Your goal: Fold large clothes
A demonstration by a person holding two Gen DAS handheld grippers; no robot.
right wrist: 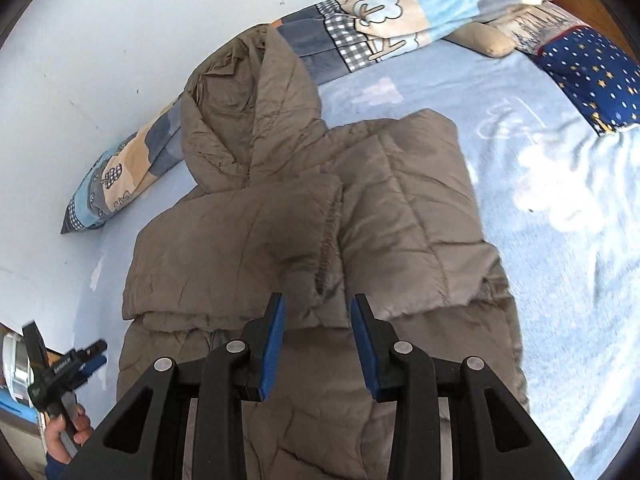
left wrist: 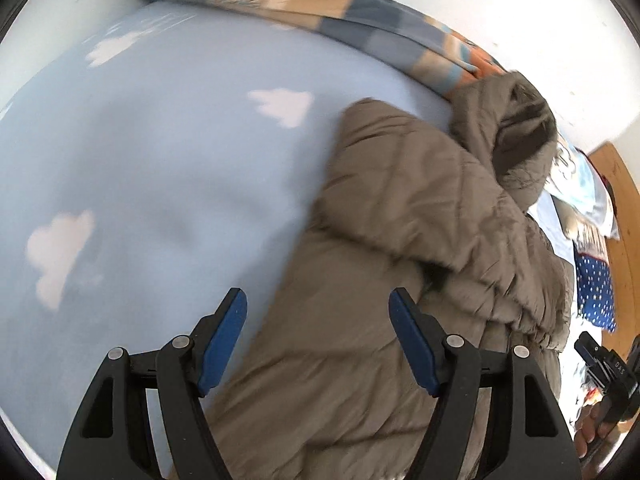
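A brown hooded puffer jacket [right wrist: 400,200] lies flat on the light blue cloud-print bed sheet [right wrist: 560,240]. Both sleeves are folded across its chest and the hood points toward the wall. My right gripper [right wrist: 318,304] hovers over the jacket's middle, just below the folded sleeves, with its jaws apart and no cloth between the blue pads. In the left wrist view the jacket [left wrist: 380,240] fills the right half. My left gripper [left wrist: 318,300] stands wide open above the jacket's left edge and the sheet [left wrist: 140,160], holding nothing.
A patchwork quilt [right wrist: 380,12] runs along the white wall [right wrist: 100,40]. A beige soft toy [right wrist: 492,40] and a navy star-print cushion [right wrist: 592,76] lie at the bed's far right. A hand [right wrist: 68,436] holds the other gripper at the lower left.
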